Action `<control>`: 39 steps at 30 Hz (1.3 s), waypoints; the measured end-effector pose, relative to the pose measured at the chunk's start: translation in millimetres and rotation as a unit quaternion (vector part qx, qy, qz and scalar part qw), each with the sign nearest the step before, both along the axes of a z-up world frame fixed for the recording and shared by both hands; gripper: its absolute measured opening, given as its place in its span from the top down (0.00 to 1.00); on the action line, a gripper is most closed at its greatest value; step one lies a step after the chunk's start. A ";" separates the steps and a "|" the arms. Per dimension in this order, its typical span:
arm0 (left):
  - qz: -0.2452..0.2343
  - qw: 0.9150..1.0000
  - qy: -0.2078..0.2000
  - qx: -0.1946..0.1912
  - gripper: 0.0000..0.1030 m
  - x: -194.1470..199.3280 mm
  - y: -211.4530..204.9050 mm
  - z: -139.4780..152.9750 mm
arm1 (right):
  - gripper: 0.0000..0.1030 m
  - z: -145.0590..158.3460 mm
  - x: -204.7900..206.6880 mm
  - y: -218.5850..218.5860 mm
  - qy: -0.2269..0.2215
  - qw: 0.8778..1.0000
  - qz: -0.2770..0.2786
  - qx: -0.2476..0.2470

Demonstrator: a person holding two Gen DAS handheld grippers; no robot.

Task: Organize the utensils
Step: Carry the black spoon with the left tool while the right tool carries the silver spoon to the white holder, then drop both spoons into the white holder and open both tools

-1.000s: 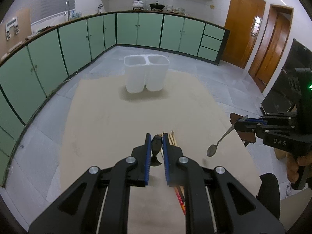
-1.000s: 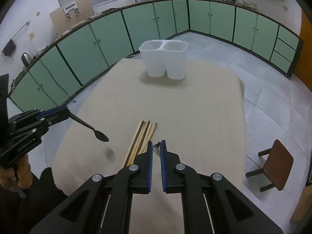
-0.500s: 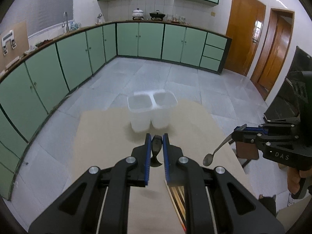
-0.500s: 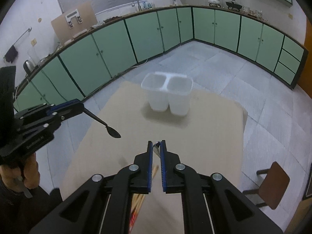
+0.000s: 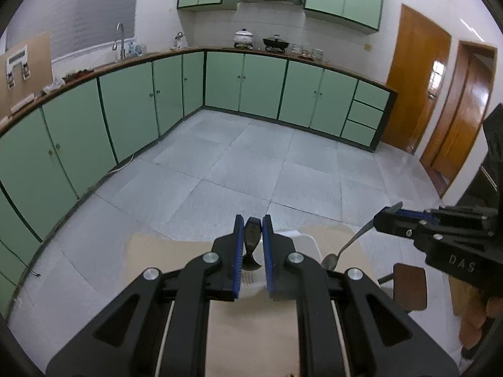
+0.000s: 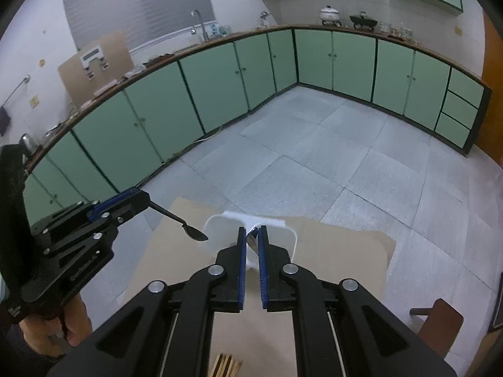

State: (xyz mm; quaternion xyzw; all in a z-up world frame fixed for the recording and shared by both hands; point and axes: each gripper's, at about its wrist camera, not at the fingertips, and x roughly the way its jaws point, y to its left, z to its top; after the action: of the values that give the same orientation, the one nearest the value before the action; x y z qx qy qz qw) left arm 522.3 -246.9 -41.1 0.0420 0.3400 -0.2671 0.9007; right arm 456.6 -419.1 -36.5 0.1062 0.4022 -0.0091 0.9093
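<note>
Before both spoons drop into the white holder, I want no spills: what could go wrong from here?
1. The left tool pinches the black spoon only by its handle end, so it may swivel and miss.
2. The right tool grips the metal spoon likewise.
3. The holder looks light; a knock might tip it.

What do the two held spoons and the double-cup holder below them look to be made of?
Silver spoon in the right gripper: polished metal, going by the bright glints on bowl and thin handle. Dark spoon in the left gripper: black and only faintly shiny, either coated metal or plastic; unclear. Utensil holder: white, slightly translucent walls with rounded rims, most likely moulded plastic.
</note>
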 end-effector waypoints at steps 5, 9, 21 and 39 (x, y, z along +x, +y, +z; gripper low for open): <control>0.003 0.999 0.033 -0.002 0.90 29.9 -12.6 -54.8 | 0.94 -49.3 34.0 -18.8 0.023 1.000 -0.017 0.012; 0.001 0.999 0.046 0.002 0.88 35.4 -13.0 -83.7 | 0.94 -75.3 42.3 -27.0 0.039 0.999 -0.018 0.029; 0.028 0.999 -0.026 -0.030 0.26 -61.7 84.5 -37.0 | 0.72 -48.9 -67.1 -25.4 -0.026 0.999 -0.028 0.027; 0.068 0.997 -0.041 -0.008 0.13 -372.2 206.0 -187.6 | 0.58 -247.3 -372.8 162.6 -0.026 0.997 0.040 -0.054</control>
State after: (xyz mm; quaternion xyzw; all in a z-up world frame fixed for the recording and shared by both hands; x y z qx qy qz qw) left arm 150.1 -40.9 -228.7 0.0223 0.3029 -0.2066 0.9301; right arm 83.8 -256.5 -283.8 0.0411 0.3811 0.0087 0.9236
